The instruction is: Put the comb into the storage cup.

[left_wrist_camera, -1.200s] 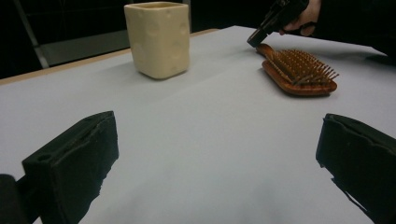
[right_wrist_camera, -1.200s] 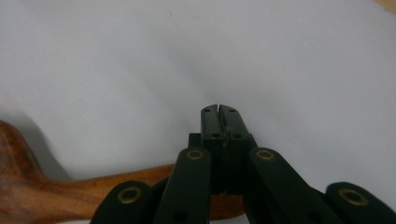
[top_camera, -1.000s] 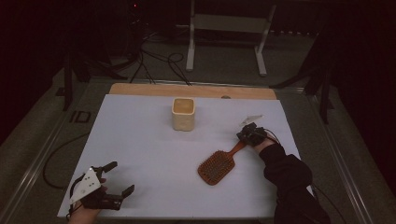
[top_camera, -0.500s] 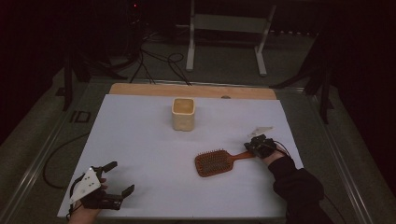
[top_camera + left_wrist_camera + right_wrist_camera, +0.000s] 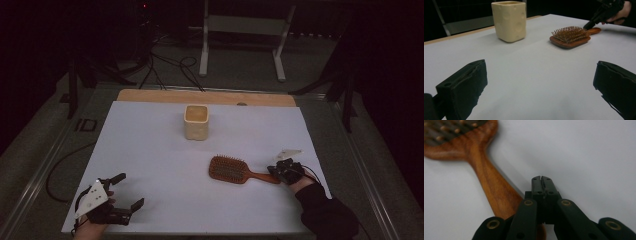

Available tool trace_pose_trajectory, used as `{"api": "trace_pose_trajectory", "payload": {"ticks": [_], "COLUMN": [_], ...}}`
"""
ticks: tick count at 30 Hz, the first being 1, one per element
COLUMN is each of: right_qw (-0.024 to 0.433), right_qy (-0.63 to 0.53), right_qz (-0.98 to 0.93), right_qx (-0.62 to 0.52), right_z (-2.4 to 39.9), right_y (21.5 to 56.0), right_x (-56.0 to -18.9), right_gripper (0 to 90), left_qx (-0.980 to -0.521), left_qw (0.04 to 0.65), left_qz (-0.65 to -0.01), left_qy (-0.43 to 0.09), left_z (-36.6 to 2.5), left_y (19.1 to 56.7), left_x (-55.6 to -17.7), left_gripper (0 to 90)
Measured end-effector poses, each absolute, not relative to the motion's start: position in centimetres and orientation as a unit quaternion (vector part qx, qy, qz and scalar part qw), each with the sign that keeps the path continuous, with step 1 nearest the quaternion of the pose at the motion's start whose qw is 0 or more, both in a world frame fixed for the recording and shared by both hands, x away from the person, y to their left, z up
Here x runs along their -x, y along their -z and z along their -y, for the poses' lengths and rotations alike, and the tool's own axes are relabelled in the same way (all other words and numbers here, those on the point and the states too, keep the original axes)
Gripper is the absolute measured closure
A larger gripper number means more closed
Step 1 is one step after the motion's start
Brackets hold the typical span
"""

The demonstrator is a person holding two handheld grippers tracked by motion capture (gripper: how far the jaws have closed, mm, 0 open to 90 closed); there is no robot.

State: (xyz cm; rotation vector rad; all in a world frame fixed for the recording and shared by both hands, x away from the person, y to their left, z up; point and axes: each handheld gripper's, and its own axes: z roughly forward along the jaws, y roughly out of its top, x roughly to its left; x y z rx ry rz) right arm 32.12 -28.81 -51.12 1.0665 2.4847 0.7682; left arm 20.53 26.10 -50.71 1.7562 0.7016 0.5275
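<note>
Beside the one cream ceramic cup (image 5: 196,122), which stands upright toward the far middle of the white surface (image 5: 150,150), lies a single wooden hairbrush (image 5: 235,170), nearer to the person than the cup and off toward the right side. It rests flat with its bristles up, the oval head toward the cup's side and the handle stretching away to the right. In the left gripper view the cup (image 5: 509,20) shows a dimpled wall and squarish mouth, with the hairbrush (image 5: 571,37) a little way beyond it, the two well apart and not touching. Two grippers are at work, one in each hand. At the end of the brush handle, on the side away from the cup, sits the right gripper (image 5: 279,172); its fingers are pressed tight together with nothing between them, and in the right gripper view the closed tips (image 5: 541,181) lie just beside the hairbrush (image 5: 491,185) handle, over it or alongside it rather than clamped around it; whether they touch the wood cannot be told. A dark sleeve (image 5: 325,215) runs back from that hand. Well away from the cup, at the near left corner of the surface, the left gripper (image 5: 127,192) has its fingers (image 5: 464,87) spread wide and empty, pointing across bare surface toward cup and brush.
</note>
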Motion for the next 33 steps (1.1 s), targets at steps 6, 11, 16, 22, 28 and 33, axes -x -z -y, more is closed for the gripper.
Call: {"api": "trace_pose_trajectory", "payload": {"ticks": [6,11,16,22,28,33], "right_qw": [0.159,0.153,0.147,0.141,0.138,0.134], "right_qy": [-0.278,-0.280,-0.277,-0.276,-0.276,-0.275], "right_qz": [-0.869,-0.872,-0.879,-0.882,-0.887,-0.889], "right_qx": [-0.376,-0.372,-0.360,-0.355,-0.343,-0.340], "right_z": [28.9,28.6,28.2,27.8,27.4,27.1], "right_y": [51.1,51.1,51.0,50.9,50.9,50.8], "right_x": [-30.7,-29.4,-28.7,-28.0,-27.1,-26.7], "right_gripper": [90.0,90.0,90.0,90.0,90.0,90.0], "left_qx": [-0.744,-0.744,-0.744,-0.743,-0.744,-0.744], "left_qw": [0.555,0.556,0.555,0.556,0.556,0.556], "left_qz": [-0.297,-0.297,-0.297,-0.298,-0.296,-0.296], "left_qy": [-0.224,-0.224,-0.223,-0.223,-0.224,-0.223], "left_z": [-26.1,-26.1,-26.1,-26.1,-26.1,-26.1], "left_y": [50.7,50.7,50.7,50.7,50.7,50.7], "left_x": [-20.5,-20.5,-20.5,-20.5,-20.5,-20.5], "left_gripper": [0.0,0.0,0.0,0.0,0.0,0.0]}}
